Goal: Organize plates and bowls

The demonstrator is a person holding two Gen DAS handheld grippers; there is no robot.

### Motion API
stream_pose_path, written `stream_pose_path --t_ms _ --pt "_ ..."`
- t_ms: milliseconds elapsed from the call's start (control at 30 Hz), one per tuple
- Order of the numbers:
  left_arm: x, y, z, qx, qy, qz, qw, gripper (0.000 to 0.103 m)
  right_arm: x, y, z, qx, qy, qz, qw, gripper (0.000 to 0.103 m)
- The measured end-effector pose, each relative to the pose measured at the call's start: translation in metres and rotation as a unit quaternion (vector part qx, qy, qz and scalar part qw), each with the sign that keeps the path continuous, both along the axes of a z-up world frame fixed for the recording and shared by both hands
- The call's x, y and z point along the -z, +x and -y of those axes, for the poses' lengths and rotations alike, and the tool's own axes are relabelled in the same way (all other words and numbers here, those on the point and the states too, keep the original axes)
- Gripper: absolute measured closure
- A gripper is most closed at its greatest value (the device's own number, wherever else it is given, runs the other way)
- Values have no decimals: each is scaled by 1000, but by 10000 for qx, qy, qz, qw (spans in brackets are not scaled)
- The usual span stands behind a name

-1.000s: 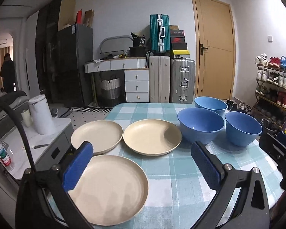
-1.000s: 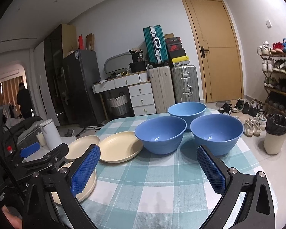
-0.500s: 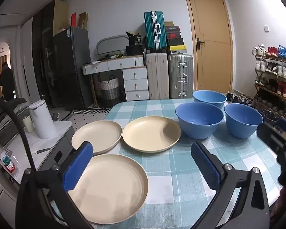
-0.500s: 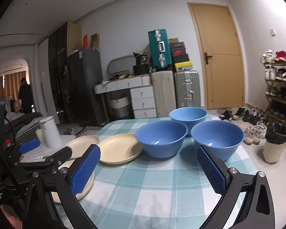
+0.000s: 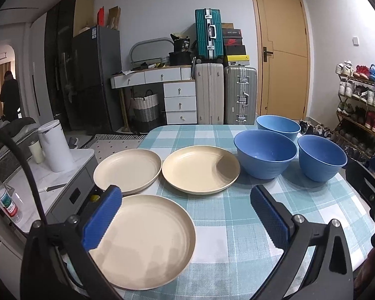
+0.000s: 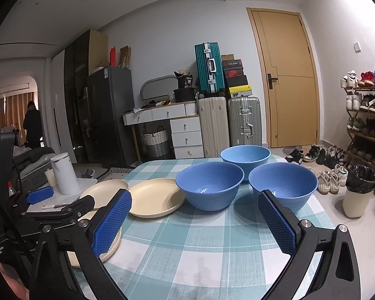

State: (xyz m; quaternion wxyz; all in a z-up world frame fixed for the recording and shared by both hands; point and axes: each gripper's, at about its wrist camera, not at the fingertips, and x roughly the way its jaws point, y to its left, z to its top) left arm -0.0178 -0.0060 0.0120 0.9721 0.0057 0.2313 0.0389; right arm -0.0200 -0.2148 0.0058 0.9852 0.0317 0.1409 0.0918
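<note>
Plates & bowls sit on a table w/ a teal-and-white checked cloth [image 5: 212, 215]. Three cream plates on the left side: near plate [image 5: 147, 240] at the near-left edge, far-left plate [image 5: 127, 168] just beyond it, middle plate [image 5: 200, 171] beside that one, toward the centre. Three blue bowls on the right, clustered close: centre bowl [image 5: 265, 152] just right of the middle plate, right bowl [image 5: 321, 156] beside it, far bowl [image 5: 278, 126] behind both. All upright, none stacked.

Left gripper [image 5: 185, 220] hangs above the near plate/cloth, blue pads spread wide, holding nothing. Right gripper [image 6: 195, 225] hovers over the near part of the cloth, facing the bowls, also spread wide, empty.

Room: tan door [image 5: 282, 57] on the far wall, suitcases [image 5: 225, 92] & shoe boxes stacked left of it, white drawers [image 5: 180, 100], woven basket, dark fridge [image 5: 95, 80]. Shoe rack [image 5: 362, 100] on the right; shoes & a bin w/ black liner [image 6: 357, 192] on the floor there. Left of the table: low white counter w/ white canister [image 5: 53, 147] & a bottle. Person in dark clothes [image 5: 10, 95] stands far left.
</note>
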Motion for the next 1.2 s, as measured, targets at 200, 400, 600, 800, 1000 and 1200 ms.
stream_pose_path --t_ms 200,400,600,800,1000,1200 --pt "2 4 -2 14 -61 -126 9999 0 1 1 -3 178 -106 -73 9998 1" --pt "2 3 -7 -53 -155 -115 9998 0 2 4 1 208 -82 -135 9997 1" --pt "0 4 -17 -186 -243 -197 9993 0 3 7 1 173 -76 -235 9995 1" --pt "-9 5 -41 -427 -315 -250 9983 0 3 13 -6 -46 -71 -396 9992 1" --pt "-35 9 -99 -809 -620 -213 9946 0 -20 14 -32 -691 -130 -213 9973 1" --pt "-53 29 -161 -1130 -700 -213 9909 0 -58 34 -82 -1321 -467 1 9901 1"
